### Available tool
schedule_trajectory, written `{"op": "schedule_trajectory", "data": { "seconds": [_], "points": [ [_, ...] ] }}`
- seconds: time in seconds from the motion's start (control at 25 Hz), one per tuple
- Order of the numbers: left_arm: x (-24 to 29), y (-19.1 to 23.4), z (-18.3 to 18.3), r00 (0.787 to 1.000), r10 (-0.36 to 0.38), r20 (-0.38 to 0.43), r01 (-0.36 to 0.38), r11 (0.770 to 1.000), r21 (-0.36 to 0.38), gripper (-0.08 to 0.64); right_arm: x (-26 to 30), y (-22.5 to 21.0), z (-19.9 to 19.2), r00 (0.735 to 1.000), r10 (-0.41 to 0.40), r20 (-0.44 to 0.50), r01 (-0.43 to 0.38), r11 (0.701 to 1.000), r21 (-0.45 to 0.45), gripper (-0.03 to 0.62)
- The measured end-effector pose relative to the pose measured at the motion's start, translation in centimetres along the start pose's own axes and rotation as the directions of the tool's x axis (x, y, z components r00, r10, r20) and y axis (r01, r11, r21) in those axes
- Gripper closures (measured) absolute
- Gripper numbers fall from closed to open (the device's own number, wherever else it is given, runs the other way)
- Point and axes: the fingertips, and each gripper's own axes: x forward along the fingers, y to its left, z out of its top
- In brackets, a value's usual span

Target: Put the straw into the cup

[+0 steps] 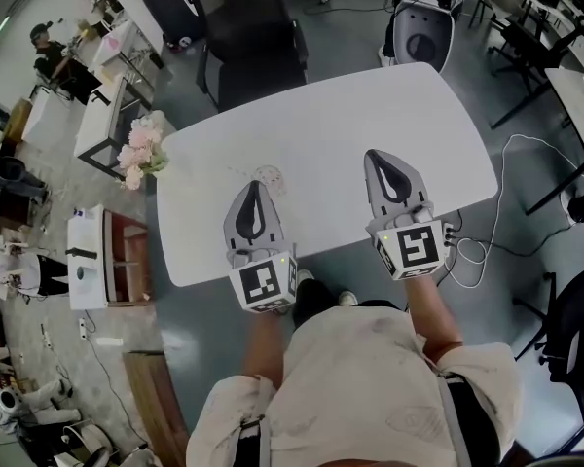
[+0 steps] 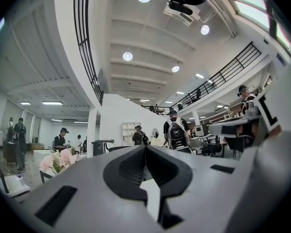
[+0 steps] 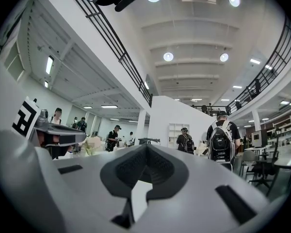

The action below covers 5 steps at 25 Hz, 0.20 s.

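In the head view a faint round see-through shape, seemingly the cup (image 1: 269, 176), stands on the white table (image 1: 370, 115). It is just right of my left gripper's tip. I cannot make out a straw in any view. My left gripper (image 1: 253, 187) lies near the table's front edge, jaws shut with nothing between them. My right gripper (image 1: 374, 155) lies to its right, also shut and holding nothing. In the left gripper view (image 2: 145, 146) and the right gripper view (image 3: 146, 146) the jaw tips meet, and both cameras look level across the room; neither shows the cup.
A bunch of pink flowers (image 1: 141, 151) sits at the table's left corner. A black office chair (image 1: 251, 37) stands at the far side. A low white cabinet (image 1: 88, 256) is on the floor at left and cables (image 1: 477, 251) at right. People stand in the background (image 3: 220, 140).
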Motion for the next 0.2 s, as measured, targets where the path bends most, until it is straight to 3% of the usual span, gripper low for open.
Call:
{"op": "schedule_trajectory", "data": {
  "seconds": [0.2],
  "points": [
    [0.28,-0.05,0.30,1.000,-0.004,0.005,0.004,1.000,0.001,0.554,0.16,-0.08,0.30,1.000,-0.001,0.002,0.001,1.000,-0.006,0.591]
  ]
}}
